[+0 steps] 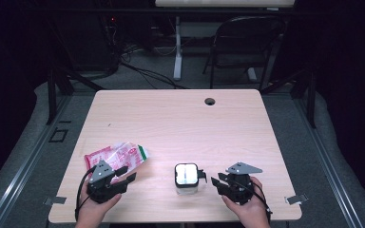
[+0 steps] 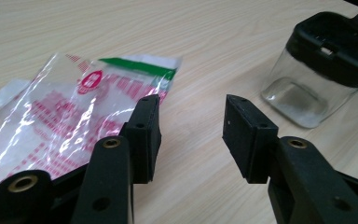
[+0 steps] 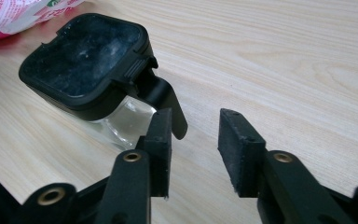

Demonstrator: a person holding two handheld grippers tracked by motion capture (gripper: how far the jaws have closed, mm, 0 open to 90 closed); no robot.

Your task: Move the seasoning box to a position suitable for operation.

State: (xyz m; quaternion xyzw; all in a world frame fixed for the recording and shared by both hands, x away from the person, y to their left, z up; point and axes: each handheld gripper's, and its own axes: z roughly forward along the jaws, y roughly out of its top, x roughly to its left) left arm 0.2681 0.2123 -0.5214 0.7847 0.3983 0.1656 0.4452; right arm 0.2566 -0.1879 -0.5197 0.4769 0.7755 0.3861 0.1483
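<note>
High view: nothing looks begun. The clear square jar with black latch lid (image 1: pixel 187 178) stands closed; left of it lies the red-and-white plastic pouch (image 1: pixel 119 156). Left gripper (image 1: pixel 126 181) and right gripper (image 1: pixel 214 179) flank the jar, jaws apart, empty.

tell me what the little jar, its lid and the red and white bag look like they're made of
The jar looks like clear glass or hard plastic: the table grain shows through its glossy wall. Its lid seems to be matte black plastic with a moulded hinged latch, dusty on top. The bag looks like thin printed plastic film, crinkled and shiny, partly see-through.
</note>
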